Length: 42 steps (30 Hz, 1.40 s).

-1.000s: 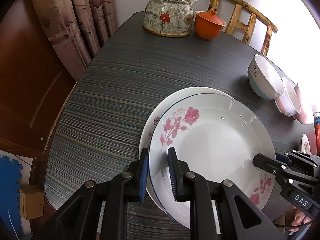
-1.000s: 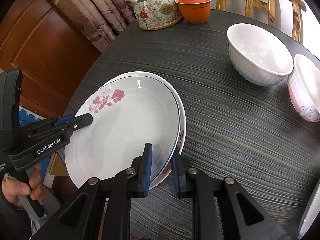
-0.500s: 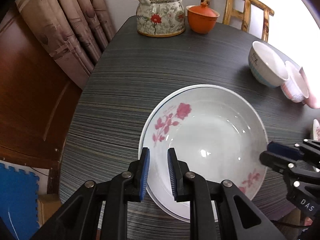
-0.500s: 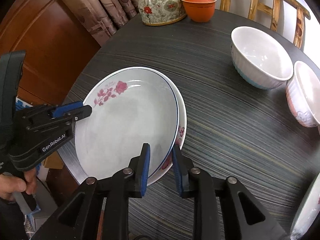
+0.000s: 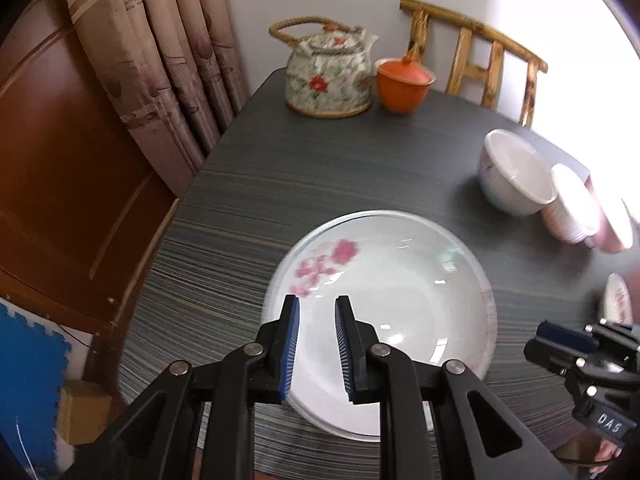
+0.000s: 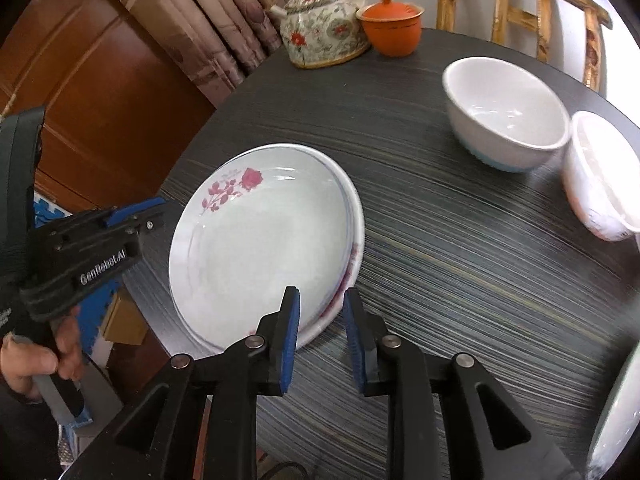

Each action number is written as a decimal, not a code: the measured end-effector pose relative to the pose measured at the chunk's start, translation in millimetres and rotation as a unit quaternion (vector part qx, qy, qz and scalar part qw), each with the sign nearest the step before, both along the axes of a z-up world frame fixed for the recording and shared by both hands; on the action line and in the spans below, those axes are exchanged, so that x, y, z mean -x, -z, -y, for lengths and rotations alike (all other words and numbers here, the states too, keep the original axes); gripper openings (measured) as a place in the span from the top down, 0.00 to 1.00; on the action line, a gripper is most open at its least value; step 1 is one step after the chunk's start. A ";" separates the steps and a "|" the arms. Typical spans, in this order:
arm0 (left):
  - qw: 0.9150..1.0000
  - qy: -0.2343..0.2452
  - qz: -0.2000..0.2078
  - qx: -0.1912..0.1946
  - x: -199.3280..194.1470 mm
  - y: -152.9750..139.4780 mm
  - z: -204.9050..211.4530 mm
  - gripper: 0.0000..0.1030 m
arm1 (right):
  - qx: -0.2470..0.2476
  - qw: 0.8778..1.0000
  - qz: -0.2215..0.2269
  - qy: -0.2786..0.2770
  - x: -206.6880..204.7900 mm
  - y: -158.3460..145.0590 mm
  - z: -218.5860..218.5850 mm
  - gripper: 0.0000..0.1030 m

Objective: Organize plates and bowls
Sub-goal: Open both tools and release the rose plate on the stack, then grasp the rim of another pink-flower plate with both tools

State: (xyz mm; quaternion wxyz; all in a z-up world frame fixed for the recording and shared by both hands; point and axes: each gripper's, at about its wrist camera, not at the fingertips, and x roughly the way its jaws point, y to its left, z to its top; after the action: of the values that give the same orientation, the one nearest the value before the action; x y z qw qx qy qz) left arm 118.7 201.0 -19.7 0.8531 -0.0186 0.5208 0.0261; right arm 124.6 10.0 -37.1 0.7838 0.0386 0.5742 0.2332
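Observation:
A white rose-printed plate (image 5: pixel 400 304) (image 6: pixel 264 240) lies stacked on a second plate (image 6: pixel 354 256) on the dark striped table. My left gripper (image 5: pixel 316 320) is open and empty above the stack's near-left rim. My right gripper (image 6: pixel 320 312) is open and empty, just off the stack's near-right rim. A white bowl with a blue base (image 6: pixel 504 112) (image 5: pixel 512 176) and a pink-patterned bowl (image 6: pixel 600 176) (image 5: pixel 576 204) stand at the right. The right gripper also shows in the left wrist view (image 5: pixel 560 340).
A floral teapot (image 5: pixel 328 76) and an orange lidded cup (image 5: pixel 404 84) stand at the table's far edge. A wooden chair (image 5: pixel 476 56) is behind them. Another white dish rim (image 6: pixel 616 404) shows at the near right. Curtains and a wooden door are at the left.
Both grippers have let go of the top plate, opened and pulled back. The plate now rests flat on the lower one.

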 end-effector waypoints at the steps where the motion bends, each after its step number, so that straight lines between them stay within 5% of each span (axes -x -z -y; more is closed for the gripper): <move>1: 1.000 0.001 0.002 0.010 0.8 -3.0 6.5 0.82 | 0.000 1.000 0.003 0.001 2.8 -2.4 6.1 0.78; 12: 0.993 0.103 -0.001 0.049 7.1 -22.7 131.2 0.74 | 0.024 0.998 0.026 0.058 40.8 -29.0 131.7 0.75; 22: 0.980 0.171 -0.042 0.096 5.6 -8.9 252.5 0.74 | 0.044 0.987 0.015 0.153 69.3 -34.7 267.3 0.75; 33: 0.965 0.164 -0.106 0.173 -8.2 31.7 320.5 0.74 | 0.057 0.978 -0.036 0.200 74.6 -8.2 368.9 0.75; 42: 0.964 0.148 -0.131 0.180 -15.5 60.5 343.8 0.74 | 0.041 0.974 -0.079 0.207 52.7 34.1 400.2 0.74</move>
State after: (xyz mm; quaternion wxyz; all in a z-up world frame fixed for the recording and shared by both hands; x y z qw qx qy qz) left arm 134.2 -142.8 -80.1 0.7544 -0.0905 0.6210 -0.1925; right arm 71.9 -390.2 -71.2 0.7678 0.1425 0.6234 0.0382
